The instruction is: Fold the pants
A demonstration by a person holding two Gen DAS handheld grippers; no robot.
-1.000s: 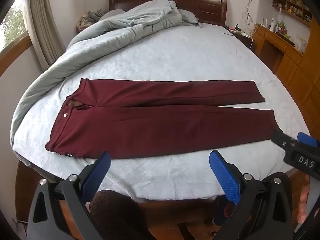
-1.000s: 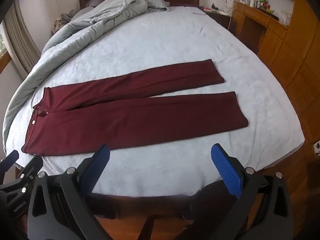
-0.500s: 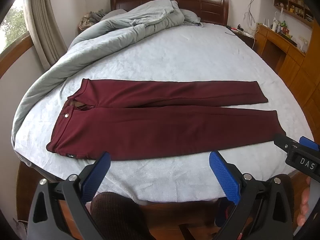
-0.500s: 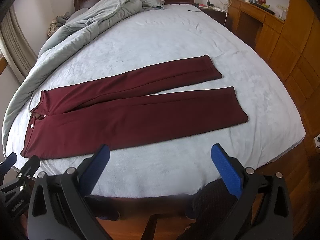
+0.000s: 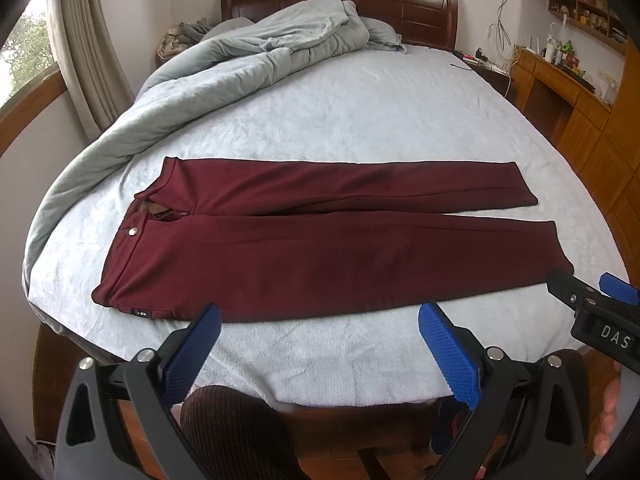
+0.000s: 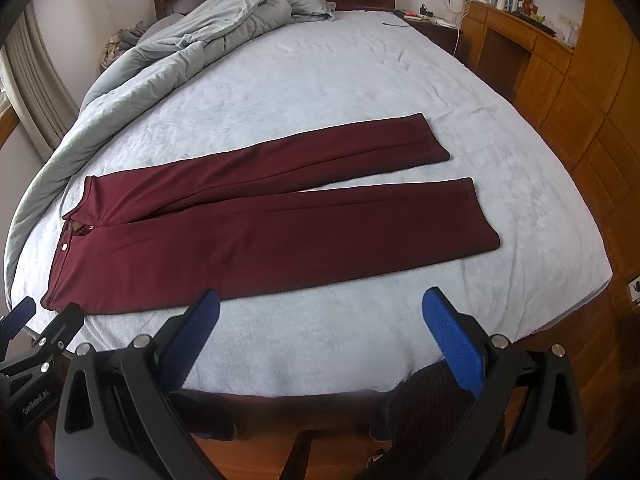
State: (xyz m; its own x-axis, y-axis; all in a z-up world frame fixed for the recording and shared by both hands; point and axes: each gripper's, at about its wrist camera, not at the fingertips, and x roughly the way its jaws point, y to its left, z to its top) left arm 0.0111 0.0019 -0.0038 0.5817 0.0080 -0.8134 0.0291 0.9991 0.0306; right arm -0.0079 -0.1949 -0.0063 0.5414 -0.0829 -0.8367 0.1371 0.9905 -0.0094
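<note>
While the maroon pants (image 5: 328, 240) lie flat and untouched across the near half of the bed (image 5: 360, 120), waistband to the left and both legs running right with a narrow wedge of sheet between the hems, the only change over the last second is in the view itself — both cameras have crept a little nearer and higher, and the garment has not shifted a wrinkle. No fold has begun. The left gripper (image 5: 320, 344) hangs over the bare sheet just short of the near leg, its blue fingers spread wide and empty; the right gripper (image 6: 324, 332) does the same further toward the hem end, equally agape and holding nothing. So this reads as an approach — both tools lining up along the near edge, probably to pinch waistband and hem and carry the near leg over the far one. The rumpled grey duvet (image 5: 248, 68) stays heaped along the far left, well apart from the pants. A corduroy-clad knee (image 5: 232, 428) shows below the bed edge.
</note>
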